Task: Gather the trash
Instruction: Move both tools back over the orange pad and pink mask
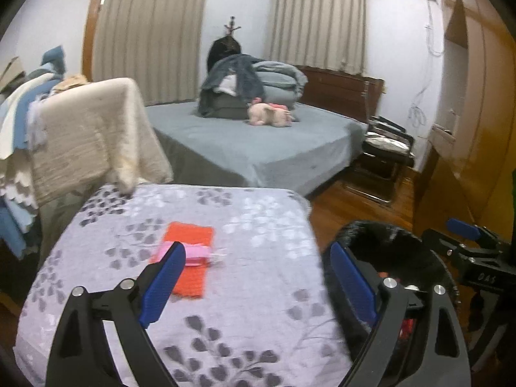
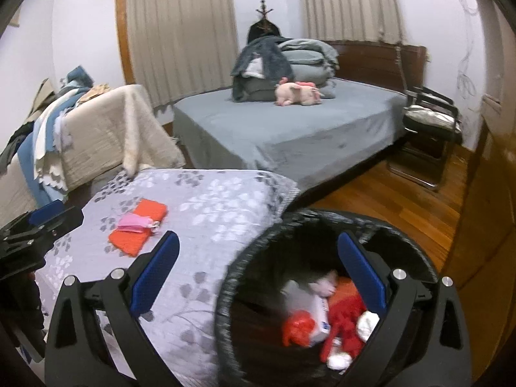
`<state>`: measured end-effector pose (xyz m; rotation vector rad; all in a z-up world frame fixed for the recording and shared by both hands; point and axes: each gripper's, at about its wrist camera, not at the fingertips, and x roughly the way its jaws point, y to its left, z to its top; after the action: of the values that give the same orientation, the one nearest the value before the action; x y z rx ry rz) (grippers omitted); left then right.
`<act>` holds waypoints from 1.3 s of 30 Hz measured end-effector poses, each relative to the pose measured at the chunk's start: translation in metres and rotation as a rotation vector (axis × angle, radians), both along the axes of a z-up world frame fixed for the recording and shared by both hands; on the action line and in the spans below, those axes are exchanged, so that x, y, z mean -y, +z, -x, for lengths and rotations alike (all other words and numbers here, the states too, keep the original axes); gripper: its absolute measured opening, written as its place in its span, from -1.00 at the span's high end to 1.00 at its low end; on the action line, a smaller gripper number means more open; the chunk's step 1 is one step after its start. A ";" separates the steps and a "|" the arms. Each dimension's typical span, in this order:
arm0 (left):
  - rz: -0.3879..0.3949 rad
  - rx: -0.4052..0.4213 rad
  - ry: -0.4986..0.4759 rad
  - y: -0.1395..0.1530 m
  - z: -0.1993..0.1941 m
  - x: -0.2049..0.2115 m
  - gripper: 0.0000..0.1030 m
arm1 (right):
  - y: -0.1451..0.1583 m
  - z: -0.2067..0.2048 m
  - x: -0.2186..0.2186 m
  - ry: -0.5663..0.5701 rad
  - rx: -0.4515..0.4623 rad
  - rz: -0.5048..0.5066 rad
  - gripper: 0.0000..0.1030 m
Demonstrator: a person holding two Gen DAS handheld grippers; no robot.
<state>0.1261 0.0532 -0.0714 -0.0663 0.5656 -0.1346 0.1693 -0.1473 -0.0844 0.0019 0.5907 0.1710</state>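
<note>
Step, judged: between drops; bin (image 2: 325, 296) beside tabletop (image 2: 206, 225) already holds red and white trash (image 2: 322, 322). Left gripper (image 1: 258, 277) and right gripper (image 2: 258, 271): fingers wide apart, nothing between. Next: reach for pink item (image 1: 196, 254) on orange cloth (image 1: 190, 258), if trash. Bin contents plain only in right view.

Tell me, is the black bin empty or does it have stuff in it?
It has stuff in it. The bin holds red and white trash at the bottom, but it is far from full.
</note>
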 end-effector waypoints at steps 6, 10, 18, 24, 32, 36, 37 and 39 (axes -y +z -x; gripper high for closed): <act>-0.001 -0.014 0.085 -0.012 -0.005 -0.042 -0.74 | -0.002 -0.016 -0.036 0.061 0.001 0.010 -0.86; -0.002 -0.024 0.129 -0.022 -0.009 -0.069 -0.74 | -0.007 -0.031 -0.065 0.097 0.000 0.017 -0.86; -0.002 -0.031 0.189 -0.039 -0.020 -0.112 -0.74 | -0.027 -0.059 -0.119 0.155 -0.012 0.025 -0.86; -0.012 -0.036 0.211 -0.052 -0.031 -0.139 -0.74 | -0.044 -0.081 -0.161 0.196 -0.024 0.040 -0.86; -0.021 -0.063 0.230 -0.073 -0.048 -0.167 -0.74 | -0.074 -0.116 -0.204 0.224 -0.072 0.062 -0.86; -0.014 -0.076 0.244 -0.082 -0.056 -0.180 -0.74 | -0.088 -0.133 -0.222 0.237 -0.093 0.074 -0.86; -0.012 -0.077 0.247 -0.084 -0.058 -0.183 -0.74 | -0.092 -0.136 -0.227 0.239 -0.099 0.077 -0.86; -0.006 -0.081 0.255 -0.088 -0.062 -0.189 -0.74 | -0.098 -0.143 -0.235 0.240 -0.110 0.079 -0.86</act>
<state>0.1882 0.2420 -0.1595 -0.1377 0.6339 0.1183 0.3121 0.0879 -0.1828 -0.1377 0.7065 0.3817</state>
